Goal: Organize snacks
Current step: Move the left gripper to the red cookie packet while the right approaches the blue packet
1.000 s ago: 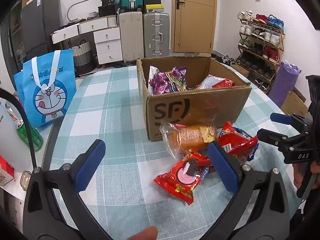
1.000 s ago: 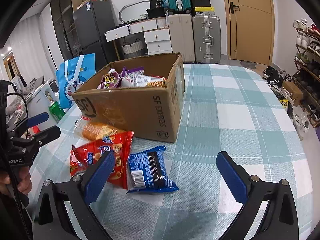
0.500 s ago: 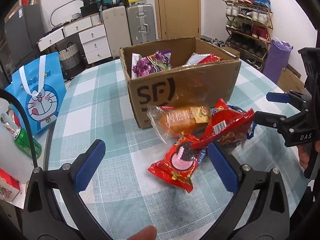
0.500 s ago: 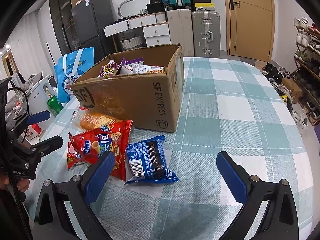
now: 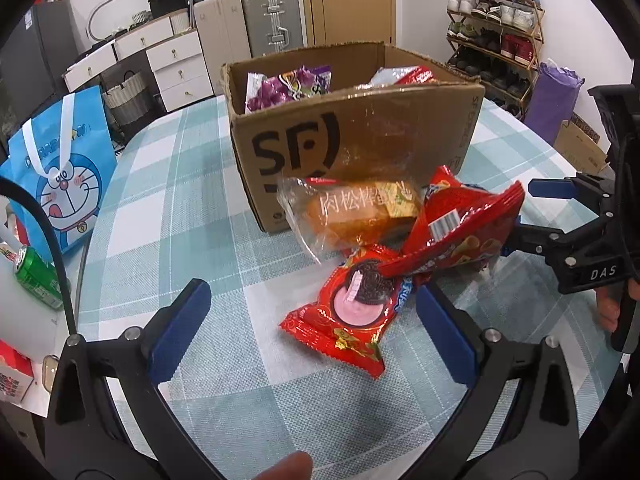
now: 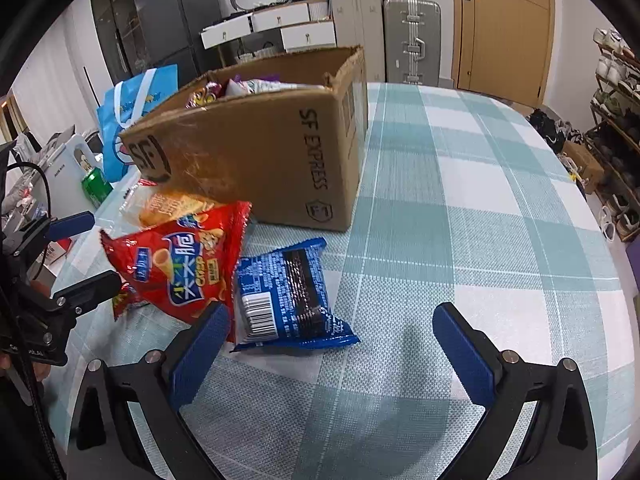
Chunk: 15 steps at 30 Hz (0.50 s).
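My left gripper point(image 5: 312, 332) is open low over the checked table point(image 5: 168, 208). A red cookie pack point(image 5: 352, 308) lies flat between its fingers. Behind that, a clear-wrapped bread pack point(image 5: 352, 212) leans on the cardboard box point(image 5: 360, 140), which holds several snacks. A red chips bag point(image 5: 460, 232) stands tilted on edge against the lower finger of my right gripper point(image 5: 536, 212). My right gripper point(image 6: 332, 352) is open, a blue cookie pack point(image 6: 288, 292) lying just ahead between its fingers. Its left finger touches the chips bag point(image 6: 184, 264). The left gripper point(image 6: 92, 256) shows at the left edge.
A blue cartoon bag point(image 5: 68, 176) and a green can point(image 5: 36, 276) stand past the table's left edge. Suitcases and drawers line the back wall, and a shoe rack point(image 5: 496, 20) stands at the right. A person's fingertip point(image 5: 288, 468) shows at the bottom.
Both grippers have moved in closer to the snacks. The red chips bag has been tipped up from flat onto its edge by the right gripper's finger.
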{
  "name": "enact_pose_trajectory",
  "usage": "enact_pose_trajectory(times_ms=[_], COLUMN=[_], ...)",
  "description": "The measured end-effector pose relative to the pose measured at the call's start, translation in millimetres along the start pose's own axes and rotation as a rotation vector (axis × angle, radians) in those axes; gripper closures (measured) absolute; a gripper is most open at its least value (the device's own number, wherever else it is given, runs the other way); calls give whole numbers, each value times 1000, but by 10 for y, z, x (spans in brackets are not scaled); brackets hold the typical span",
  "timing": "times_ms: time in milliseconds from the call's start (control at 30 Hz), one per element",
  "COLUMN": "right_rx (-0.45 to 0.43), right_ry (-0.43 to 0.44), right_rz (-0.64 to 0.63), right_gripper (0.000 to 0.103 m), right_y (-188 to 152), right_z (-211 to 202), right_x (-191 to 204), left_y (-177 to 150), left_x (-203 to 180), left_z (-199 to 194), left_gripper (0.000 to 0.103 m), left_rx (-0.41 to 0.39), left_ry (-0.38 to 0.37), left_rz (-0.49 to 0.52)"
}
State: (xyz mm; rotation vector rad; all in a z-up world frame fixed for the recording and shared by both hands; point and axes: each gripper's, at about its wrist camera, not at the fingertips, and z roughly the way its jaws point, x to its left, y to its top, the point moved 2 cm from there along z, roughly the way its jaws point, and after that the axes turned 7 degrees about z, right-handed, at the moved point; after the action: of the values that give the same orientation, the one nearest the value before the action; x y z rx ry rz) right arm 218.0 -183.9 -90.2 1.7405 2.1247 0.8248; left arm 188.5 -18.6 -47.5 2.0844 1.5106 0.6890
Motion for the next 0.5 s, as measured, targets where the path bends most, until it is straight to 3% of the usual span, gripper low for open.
enact_pose_trajectory(times_ms=[500], right_rx=[40], right_ry=[-17], right_rz=[4], right_gripper=[0], right_y=[39], right_z=[201], right_x=[-10], left_y=[-91], left_x=[54], left_z=[284], left_gripper=[1], left_rx=[48], left_ry=[-10], left_rz=[-7])
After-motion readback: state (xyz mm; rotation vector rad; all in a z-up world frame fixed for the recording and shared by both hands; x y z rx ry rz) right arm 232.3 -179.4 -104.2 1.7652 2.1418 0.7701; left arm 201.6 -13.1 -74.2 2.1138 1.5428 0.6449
